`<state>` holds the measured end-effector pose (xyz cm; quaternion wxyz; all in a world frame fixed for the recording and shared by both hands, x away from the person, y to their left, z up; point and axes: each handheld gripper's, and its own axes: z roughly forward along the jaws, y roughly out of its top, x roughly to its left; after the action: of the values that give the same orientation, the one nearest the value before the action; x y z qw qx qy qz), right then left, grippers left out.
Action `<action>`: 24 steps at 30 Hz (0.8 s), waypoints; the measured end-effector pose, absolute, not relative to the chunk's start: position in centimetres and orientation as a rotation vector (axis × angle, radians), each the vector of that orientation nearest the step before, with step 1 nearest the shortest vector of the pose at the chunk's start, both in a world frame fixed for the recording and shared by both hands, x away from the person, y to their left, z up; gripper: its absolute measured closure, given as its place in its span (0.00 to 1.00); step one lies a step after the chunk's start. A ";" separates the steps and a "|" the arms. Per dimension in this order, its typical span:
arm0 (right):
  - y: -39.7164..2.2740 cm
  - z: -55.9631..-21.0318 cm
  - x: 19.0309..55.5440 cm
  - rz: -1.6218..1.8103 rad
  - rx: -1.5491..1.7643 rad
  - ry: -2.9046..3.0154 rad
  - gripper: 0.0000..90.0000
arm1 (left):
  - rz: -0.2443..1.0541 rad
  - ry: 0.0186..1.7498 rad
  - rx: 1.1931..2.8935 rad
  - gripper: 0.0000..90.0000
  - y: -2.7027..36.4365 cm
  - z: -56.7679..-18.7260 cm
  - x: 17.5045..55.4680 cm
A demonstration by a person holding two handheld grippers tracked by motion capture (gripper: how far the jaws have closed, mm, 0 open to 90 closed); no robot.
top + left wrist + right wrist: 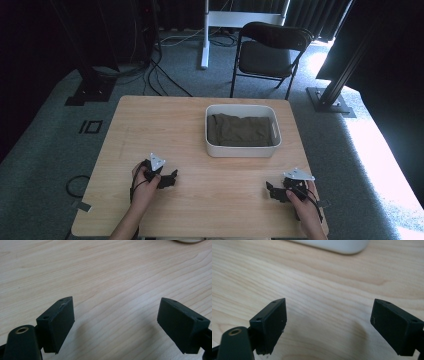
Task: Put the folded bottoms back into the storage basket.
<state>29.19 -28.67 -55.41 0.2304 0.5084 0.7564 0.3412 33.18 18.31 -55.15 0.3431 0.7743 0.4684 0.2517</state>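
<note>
Pale wood grain runs under both tools, and the desk (165, 125) carries a white tub (243, 150) ahead of them. The left tool (169, 180) sits low over the boards, jaws spread wide with nothing between them. The right tool (274, 191) is likewise released, gripping nothing. The tub lies beyond and between the two, nearer the right one. Inside it rests a dark olive cloth (239, 130), probably folded, though shadow blurs it.
</note>
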 end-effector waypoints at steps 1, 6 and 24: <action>-28.7 -55.5 29.2 0.932 1.406 2.079 0.15 | 0.659 1.229 2.004 0.17 18.5 -55.1 33.1; -29.1 -56.1 29.1 0.904 1.424 2.073 0.14 | 0.689 1.274 2.049 0.17 19.0 -55.3 32.7; -29.6 -56.2 28.9 0.909 1.463 2.060 0.13 | 0.678 1.632 1.875 0.03 20.3 -55.5 32.2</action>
<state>28.87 -29.65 -56.15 0.2266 0.5307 0.7473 0.3296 32.17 20.26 -55.50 0.2789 0.6988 0.6083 0.2526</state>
